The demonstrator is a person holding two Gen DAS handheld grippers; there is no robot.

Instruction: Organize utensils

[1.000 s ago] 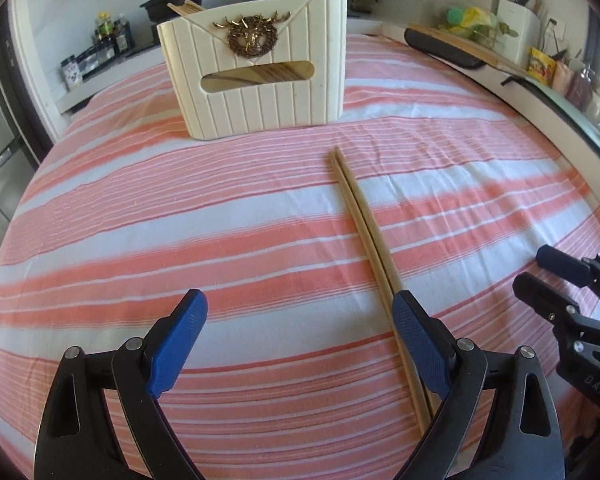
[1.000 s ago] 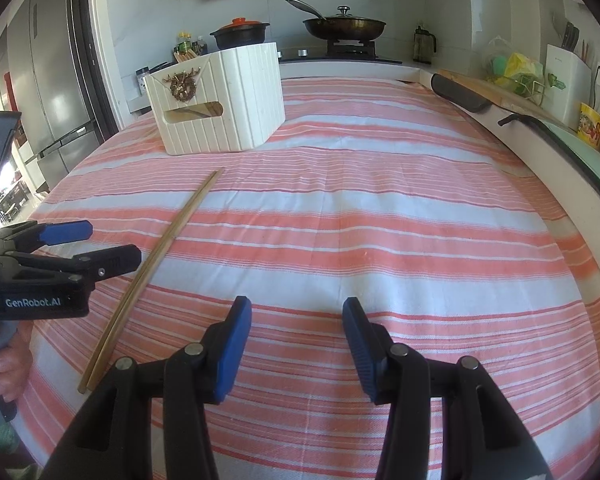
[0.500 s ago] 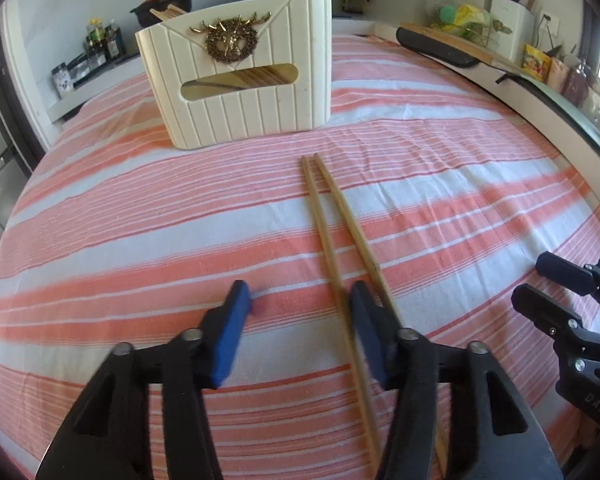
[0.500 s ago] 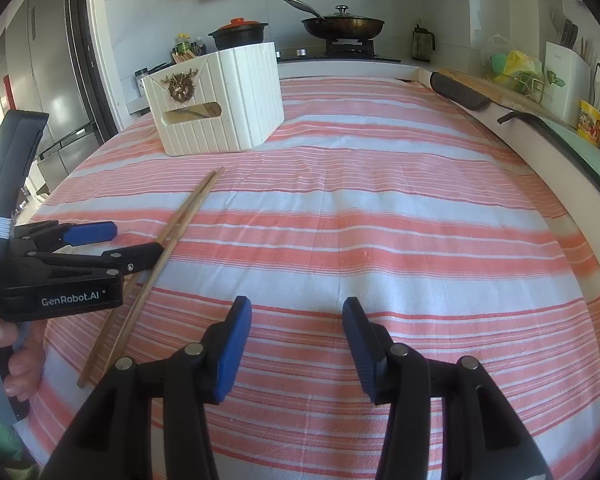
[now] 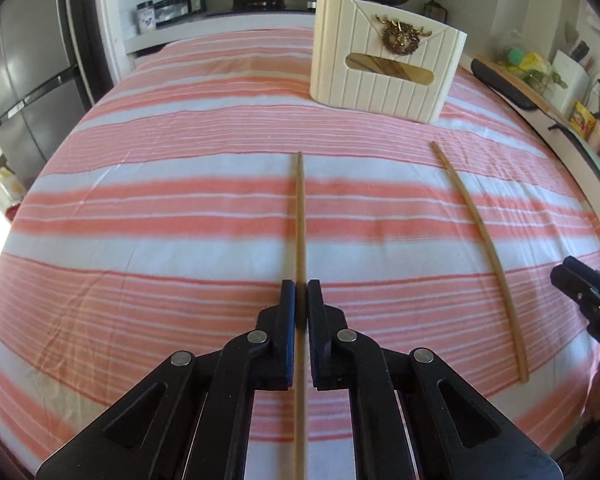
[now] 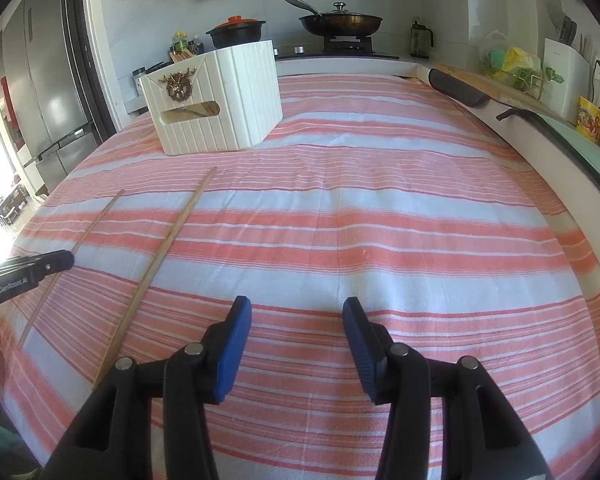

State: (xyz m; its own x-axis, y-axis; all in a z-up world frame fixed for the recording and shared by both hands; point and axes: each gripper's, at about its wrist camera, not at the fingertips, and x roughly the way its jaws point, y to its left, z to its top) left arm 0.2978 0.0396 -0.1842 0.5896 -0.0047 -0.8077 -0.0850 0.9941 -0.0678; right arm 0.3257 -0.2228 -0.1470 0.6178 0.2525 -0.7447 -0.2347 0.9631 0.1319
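My left gripper [image 5: 301, 292] is shut on a wooden chopstick [image 5: 299, 216], which sticks out forward above the striped cloth. It also shows in the right wrist view [image 6: 96, 220], held by the left gripper [image 6: 66, 260]. A second chopstick [image 5: 480, 236] lies on the cloth to the right; it shows in the right wrist view too [image 6: 168, 244]. The cream ribbed utensil box [image 5: 384, 60] with a gold stag emblem stands at the far side, with chopsticks inside. My right gripper [image 6: 298, 312] is open and empty, low over the cloth.
The table is covered by a pink and white striped cloth [image 6: 380, 208]. A stove with a pan [image 6: 340, 22] and a pot [image 6: 236, 32] lies behind. A counter edge [image 6: 560, 128] runs along the right. A fridge [image 6: 48, 92] stands at the left.
My left gripper has shut on one chopstick and lifted it away from the other, swinging left. The right gripper has stayed open and still.
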